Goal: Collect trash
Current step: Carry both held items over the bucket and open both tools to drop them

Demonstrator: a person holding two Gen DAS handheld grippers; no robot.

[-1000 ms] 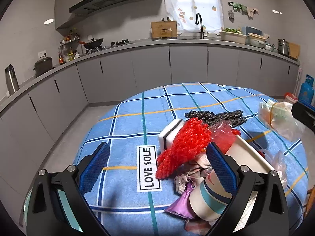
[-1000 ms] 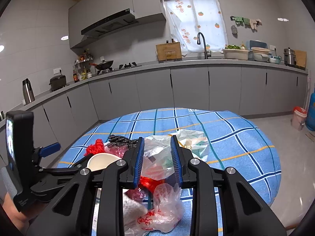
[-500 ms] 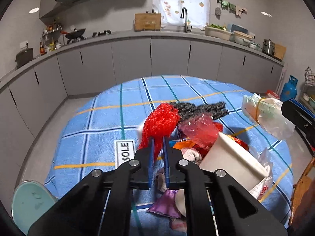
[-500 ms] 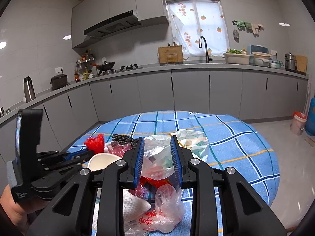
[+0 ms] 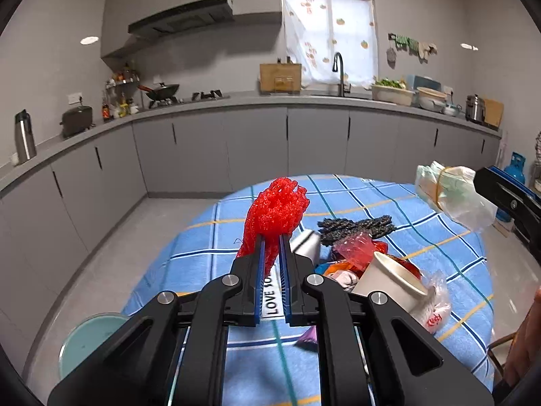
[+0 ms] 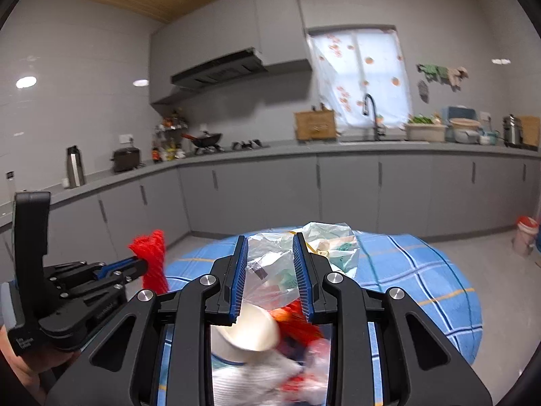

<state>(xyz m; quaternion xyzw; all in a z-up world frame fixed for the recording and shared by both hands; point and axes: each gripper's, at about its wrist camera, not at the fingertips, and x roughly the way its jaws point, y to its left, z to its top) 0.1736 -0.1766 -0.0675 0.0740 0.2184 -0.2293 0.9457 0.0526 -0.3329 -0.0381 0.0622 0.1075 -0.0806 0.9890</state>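
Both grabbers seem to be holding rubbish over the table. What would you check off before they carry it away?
1. Left gripper shut on the red mesh: ok, the mesh is pinched between the pads and bulges above them.
2. Right gripper shut on the clear plastic bag: ok, the bag fills the gap between the pads.
3. Mesh clear of the pile: ok, it hangs free above the tablecloth.
4. Bag clear of the paper cup below it: cannot tell, that part is blurred.
5. A bin to drop into: cannot tell; a teal round rim shows beside the table, its purpose is unclear.
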